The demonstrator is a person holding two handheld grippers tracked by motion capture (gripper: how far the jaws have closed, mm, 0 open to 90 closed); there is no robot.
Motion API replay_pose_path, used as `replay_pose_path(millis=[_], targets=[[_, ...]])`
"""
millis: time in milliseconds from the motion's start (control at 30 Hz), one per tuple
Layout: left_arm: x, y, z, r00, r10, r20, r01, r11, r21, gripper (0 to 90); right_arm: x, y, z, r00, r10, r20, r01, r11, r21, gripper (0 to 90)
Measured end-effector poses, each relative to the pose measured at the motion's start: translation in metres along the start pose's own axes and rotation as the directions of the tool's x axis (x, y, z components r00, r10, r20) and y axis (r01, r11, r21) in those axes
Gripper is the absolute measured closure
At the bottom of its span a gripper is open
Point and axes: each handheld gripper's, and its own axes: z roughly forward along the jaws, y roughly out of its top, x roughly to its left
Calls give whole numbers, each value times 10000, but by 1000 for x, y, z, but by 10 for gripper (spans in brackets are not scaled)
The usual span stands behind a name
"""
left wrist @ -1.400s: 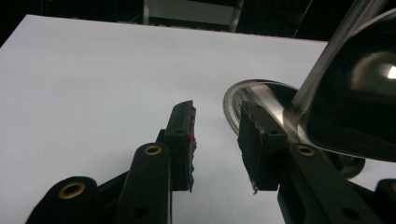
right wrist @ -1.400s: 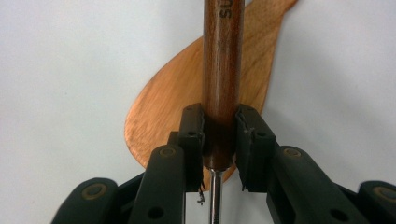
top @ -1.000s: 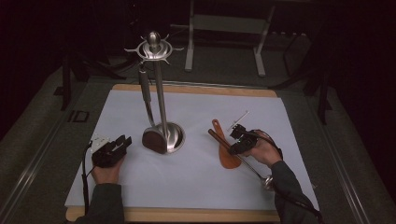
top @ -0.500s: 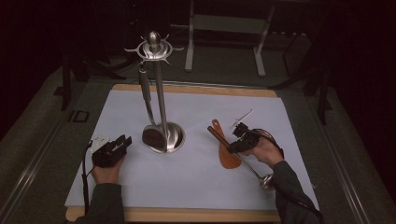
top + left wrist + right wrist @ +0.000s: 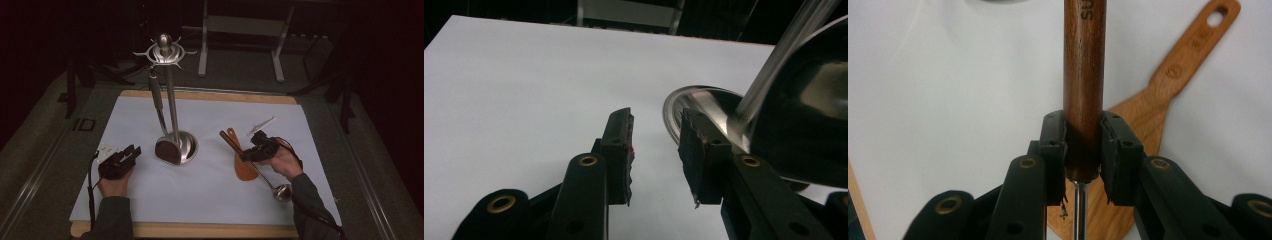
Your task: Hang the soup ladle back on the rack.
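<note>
My right gripper is shut on the dark wooden handle of a ladle, gripping near where the steel shaft begins. The ladle's steel bowl rests on the white mat by the person's right wrist. A wooden spatula lies flat on the mat under the gripper, its holed handle end pointing away. My left gripper rests open on the mat, nothing between its jaws. Just right of it stands a steel utensil stand with another ladle hanging from it.
The white mat covers a wooden board on a dark table. The stand's round base and the hanging ladle's dark bowl sit close to my left gripper's right jaw. A metal frame stands behind the table.
The right gripper has swung the ladle's wooden handle slightly to the left, off the spatula's handle. The left gripper has not moved.
</note>
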Motion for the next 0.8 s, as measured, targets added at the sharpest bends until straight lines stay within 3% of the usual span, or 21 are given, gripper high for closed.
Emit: replay_pose_path(millis=[400, 500, 533, 700, 800], targets=[[0, 0, 0, 10000, -11, 12, 11, 10000, -3, 662, 9, 7, -8, 9979, -642, -110, 624, 9908, -1198, 742], [0, 0, 0, 10000, -1, 11, 1, 10000, -4, 662, 10, 7, -9, 9976, -683, -94, 666, 9895, -1282, 742], [0, 0, 0, 10000, -1, 10, 1, 10000, -3, 662, 13, 9, -10, 9965, -829, -63, 809, 9845, -1558, 742], [0, 0, 0, 10000, -13, 15, 13, 10000, -9, 662, 15, 10, -12, 9958, -913, 2, 898, 9794, -1808, 742], [0, 0, 0, 10000, -22, 19, 22, 10000, -12, 662, 18, 13, -13, 9948, -1018, 49, 1003, 9703, -2203, 742]])
